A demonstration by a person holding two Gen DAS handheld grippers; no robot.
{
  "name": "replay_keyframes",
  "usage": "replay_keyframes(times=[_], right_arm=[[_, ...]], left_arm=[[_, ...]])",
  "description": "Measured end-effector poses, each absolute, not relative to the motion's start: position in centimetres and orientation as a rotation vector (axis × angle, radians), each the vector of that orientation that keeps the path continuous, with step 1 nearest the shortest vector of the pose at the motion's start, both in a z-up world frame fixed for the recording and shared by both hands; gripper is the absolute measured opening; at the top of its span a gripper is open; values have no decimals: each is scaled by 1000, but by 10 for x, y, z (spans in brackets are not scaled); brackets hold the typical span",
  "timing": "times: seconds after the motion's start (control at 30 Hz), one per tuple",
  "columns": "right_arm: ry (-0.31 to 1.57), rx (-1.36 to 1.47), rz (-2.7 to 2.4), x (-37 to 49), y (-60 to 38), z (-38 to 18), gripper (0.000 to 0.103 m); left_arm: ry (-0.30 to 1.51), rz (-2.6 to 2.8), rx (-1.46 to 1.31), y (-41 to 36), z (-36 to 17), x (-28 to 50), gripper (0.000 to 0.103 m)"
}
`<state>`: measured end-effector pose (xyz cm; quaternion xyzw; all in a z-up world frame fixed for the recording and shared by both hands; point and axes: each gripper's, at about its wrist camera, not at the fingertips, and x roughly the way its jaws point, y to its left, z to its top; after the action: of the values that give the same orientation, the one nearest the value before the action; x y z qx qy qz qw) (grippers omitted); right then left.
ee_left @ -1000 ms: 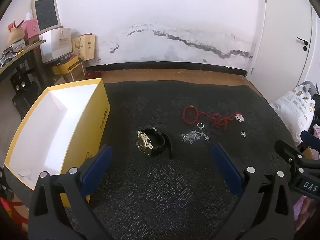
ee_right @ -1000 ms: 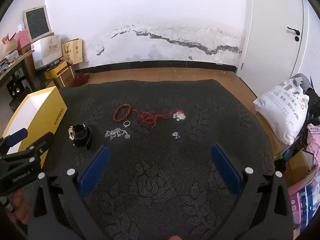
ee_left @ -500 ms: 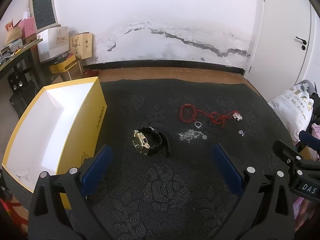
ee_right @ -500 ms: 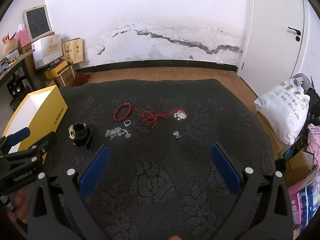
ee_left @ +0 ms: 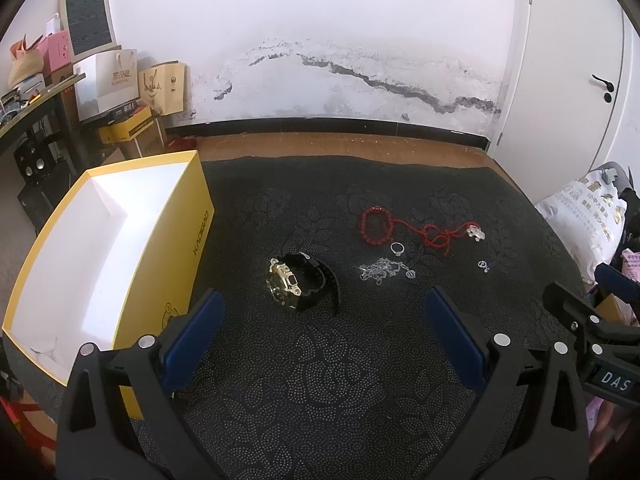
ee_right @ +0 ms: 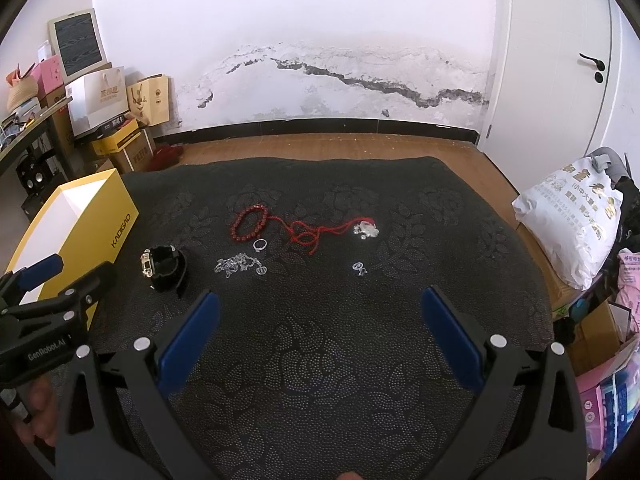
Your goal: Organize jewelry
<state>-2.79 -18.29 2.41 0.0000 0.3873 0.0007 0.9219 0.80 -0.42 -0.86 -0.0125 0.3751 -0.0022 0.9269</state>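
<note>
yellow box (ee_right: 104, 224): KADIGAO | left gripper (ee_right: 44, 280): GenRobot.AI | right gripper (ee_left: 608, 300): DAS

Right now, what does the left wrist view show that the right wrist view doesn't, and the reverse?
Only the left wrist view shows the yellow box's bare white interior and the watch's gold face. Only the right wrist view shows a thumb on the left tongs' handle and the pink packages at the right edge. Both show the red bead bracelet, silver ring, silver chain, the dark mat, and open tongs.
</note>
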Motion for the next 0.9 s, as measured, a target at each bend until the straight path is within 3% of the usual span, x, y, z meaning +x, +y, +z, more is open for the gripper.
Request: replay_keyframes(times=[0.9], right_arm=[[793,-1,6,-27,-181,24,97]], left_arm=[[773,-9,-27,-3,-11,8,98]])
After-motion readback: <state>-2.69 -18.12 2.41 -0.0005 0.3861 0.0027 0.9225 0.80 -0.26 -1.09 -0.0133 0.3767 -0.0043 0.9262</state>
